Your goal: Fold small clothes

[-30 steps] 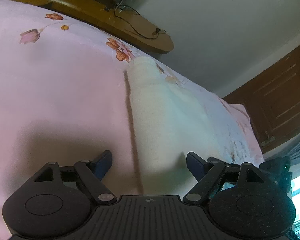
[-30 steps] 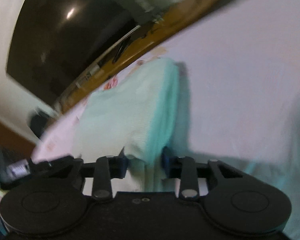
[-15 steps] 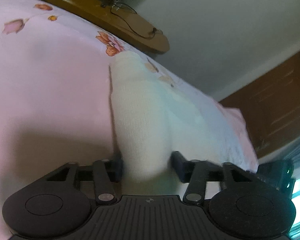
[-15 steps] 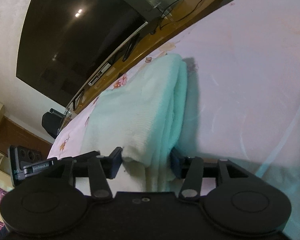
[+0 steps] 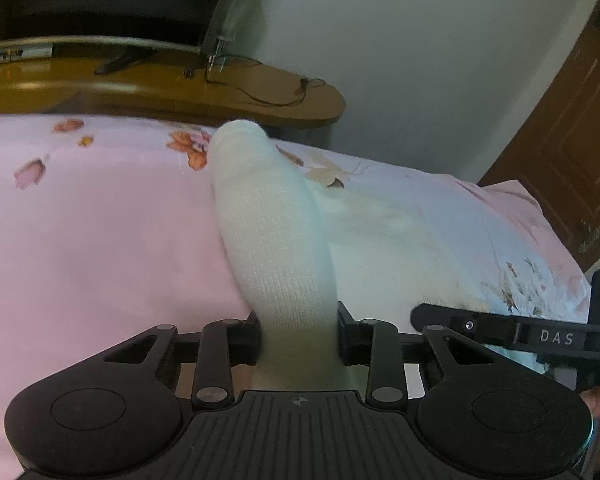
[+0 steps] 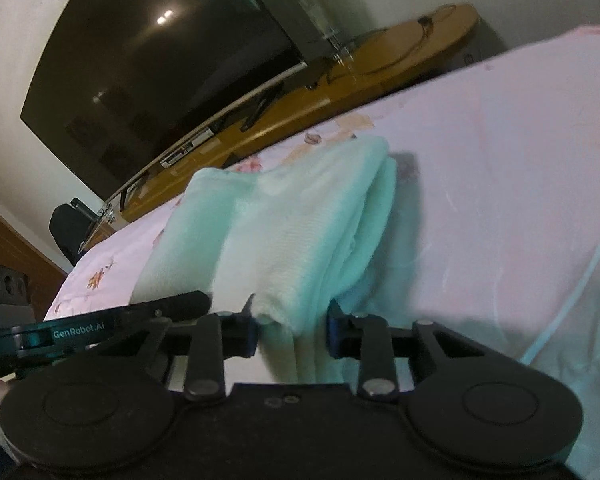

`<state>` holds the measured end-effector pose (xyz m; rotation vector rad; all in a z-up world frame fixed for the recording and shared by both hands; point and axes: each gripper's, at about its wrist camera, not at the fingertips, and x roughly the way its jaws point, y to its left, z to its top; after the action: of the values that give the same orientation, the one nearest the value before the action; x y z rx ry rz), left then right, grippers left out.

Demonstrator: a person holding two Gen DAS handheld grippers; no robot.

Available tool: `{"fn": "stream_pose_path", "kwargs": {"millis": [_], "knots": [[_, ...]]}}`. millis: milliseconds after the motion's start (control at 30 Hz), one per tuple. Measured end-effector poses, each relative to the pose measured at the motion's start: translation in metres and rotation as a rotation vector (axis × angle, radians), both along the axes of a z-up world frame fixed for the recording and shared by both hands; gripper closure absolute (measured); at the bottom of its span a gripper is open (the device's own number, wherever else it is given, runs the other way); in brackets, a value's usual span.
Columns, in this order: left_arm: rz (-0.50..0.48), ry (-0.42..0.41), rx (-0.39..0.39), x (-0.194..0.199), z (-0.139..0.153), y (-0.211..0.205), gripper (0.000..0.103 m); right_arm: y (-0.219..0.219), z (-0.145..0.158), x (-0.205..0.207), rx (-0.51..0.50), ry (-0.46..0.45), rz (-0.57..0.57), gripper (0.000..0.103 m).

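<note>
Pink floral bedsheet (image 5: 100,240) under my grippers, wooden shelf (image 5: 220,92) ahead; left gripper (image 5: 298,336) and right gripper (image 6: 290,330) both closing, pinching white knit garment (image 5: 276,240).

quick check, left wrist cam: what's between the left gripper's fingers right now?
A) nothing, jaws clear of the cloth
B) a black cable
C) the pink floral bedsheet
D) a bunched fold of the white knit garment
D: in the left wrist view a bunched fold of the white knit garment runs up from between the left gripper fingers, which are closing on it; the pink floral bedsheet lies flat behind.
</note>
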<state>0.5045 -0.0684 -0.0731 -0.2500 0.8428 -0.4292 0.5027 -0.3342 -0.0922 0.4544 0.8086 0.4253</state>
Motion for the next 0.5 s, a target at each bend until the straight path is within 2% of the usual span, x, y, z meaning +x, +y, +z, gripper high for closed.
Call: {"fn": "stream_pose_path", "kwargs": {"millis": [267, 500], "knots": [[0.070, -0.043, 0.009, -0.026, 0.031, 0.056, 0.070, 0.042, 0.031, -0.006, 0.005, -0.048, 0.067, 0.072], [0.194, -0.051, 0.043, -0.059, 0.048, 0.153, 0.070, 0.125, 0.050, -0.008, 0.036, -0.064, 0.184, 0.072]]}}
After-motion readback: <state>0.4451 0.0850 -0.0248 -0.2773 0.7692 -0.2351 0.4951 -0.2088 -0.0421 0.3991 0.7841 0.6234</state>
